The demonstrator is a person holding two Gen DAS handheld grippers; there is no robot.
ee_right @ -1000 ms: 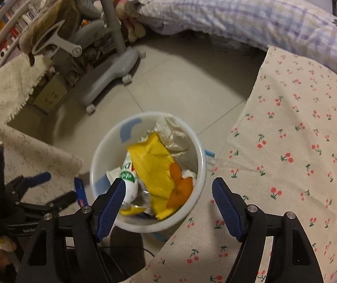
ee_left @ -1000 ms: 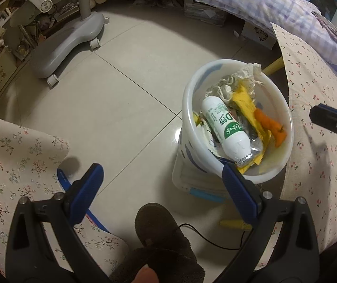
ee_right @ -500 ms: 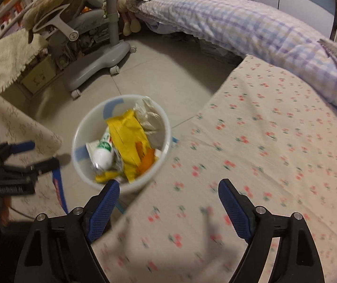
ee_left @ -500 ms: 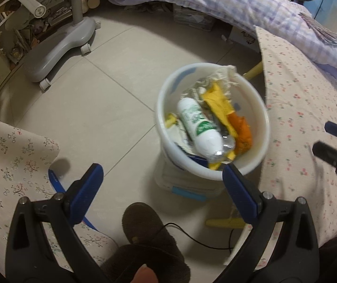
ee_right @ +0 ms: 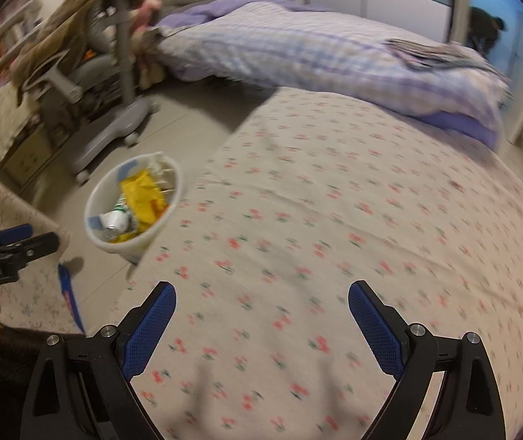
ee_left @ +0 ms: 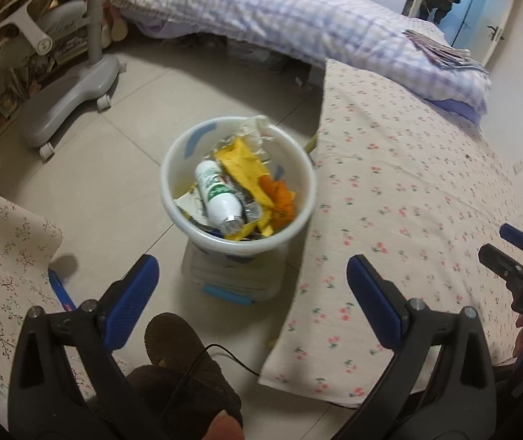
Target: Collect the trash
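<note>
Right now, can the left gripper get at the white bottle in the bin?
Probably yes. The left gripper is open and empty, aimed at the bin, and the bottle lies on top of the trash with nothing covering it. It only needs to reach down.

Cherry-print cloth (ee_right: 334,220) covers desk at right. Bed (ee_left: 298,18) behind, checked lilac quilt. Folded striped cloth (ee_left: 441,49) on quilt. Grey wheeled chair base (ee_left: 70,99) on tiled floor (ee_left: 114,183), left. Brown slipper (ee_left: 184,359) at bottom, black cable (ee_left: 224,355) across it. Person (ee_left: 442,2) in far doorway.
</note>
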